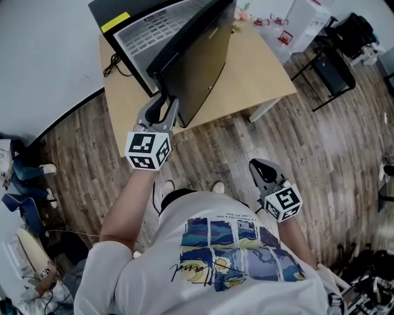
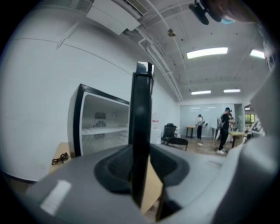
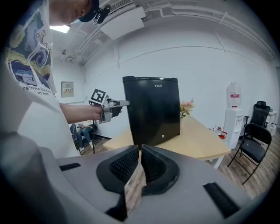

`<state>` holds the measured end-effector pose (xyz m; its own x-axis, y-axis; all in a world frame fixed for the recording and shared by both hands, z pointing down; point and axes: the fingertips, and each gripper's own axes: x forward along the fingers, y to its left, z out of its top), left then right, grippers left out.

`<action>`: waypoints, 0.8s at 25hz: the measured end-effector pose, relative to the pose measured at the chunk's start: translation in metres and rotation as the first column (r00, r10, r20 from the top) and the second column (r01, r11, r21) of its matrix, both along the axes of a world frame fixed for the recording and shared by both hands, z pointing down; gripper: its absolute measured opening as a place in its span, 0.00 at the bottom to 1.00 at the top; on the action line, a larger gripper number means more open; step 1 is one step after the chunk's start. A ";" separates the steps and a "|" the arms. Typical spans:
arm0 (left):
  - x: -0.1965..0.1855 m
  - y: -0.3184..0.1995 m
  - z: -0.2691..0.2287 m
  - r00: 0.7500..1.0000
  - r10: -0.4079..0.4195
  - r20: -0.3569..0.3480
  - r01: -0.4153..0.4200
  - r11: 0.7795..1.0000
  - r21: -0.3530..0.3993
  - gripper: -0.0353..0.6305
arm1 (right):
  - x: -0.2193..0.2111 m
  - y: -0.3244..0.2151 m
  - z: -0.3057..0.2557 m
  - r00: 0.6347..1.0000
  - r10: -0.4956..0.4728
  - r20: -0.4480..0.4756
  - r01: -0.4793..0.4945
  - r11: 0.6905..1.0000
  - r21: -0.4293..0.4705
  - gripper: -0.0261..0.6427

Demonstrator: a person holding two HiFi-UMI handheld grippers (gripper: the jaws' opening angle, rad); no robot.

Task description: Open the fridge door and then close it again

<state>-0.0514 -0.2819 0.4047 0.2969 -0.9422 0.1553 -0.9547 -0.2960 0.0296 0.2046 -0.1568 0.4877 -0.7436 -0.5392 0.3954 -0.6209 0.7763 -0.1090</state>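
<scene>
Black slab of a fridge door [image 1: 200,61] stands open, its edge between your left gripper's [image 1: 164,101] parted jaws; your right gripper [image 1: 258,166] hangs closed, empty.

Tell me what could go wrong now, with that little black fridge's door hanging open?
The fridge door has its edge sitting loosely between the jaws of the left gripper, with a gap on one side, so it might slip free mid-swing. The fridge stands near the edge of the table; a hard push or pull could shift it. The right gripper hangs idle and shut, so nothing steadies the fridge.
</scene>
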 end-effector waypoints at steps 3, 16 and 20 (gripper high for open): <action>0.017 0.005 0.000 1.000 0.006 0.001 -0.006 1.000 -0.001 0.24 | 0.010 0.001 0.000 1.000 -0.011 -0.003 0.011 1.000 0.001 0.08; 0.105 0.023 0.000 0.999 0.045 0.021 -0.045 0.999 -0.012 0.23 | 0.047 0.015 0.000 1.000 0.025 0.000 -0.025 1.000 0.010 0.08; 0.135 0.025 -0.001 0.998 0.061 0.020 -0.061 0.998 -0.022 0.22 | 0.063 0.019 0.001 0.998 0.058 0.002 -0.058 0.998 0.006 0.08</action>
<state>0.0835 -0.2571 0.4035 0.3504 -0.9188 0.1816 -0.9353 -0.3534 0.0167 0.2674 -0.1373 0.4888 -0.7121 -0.5833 0.3906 -0.6643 0.7399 -0.1061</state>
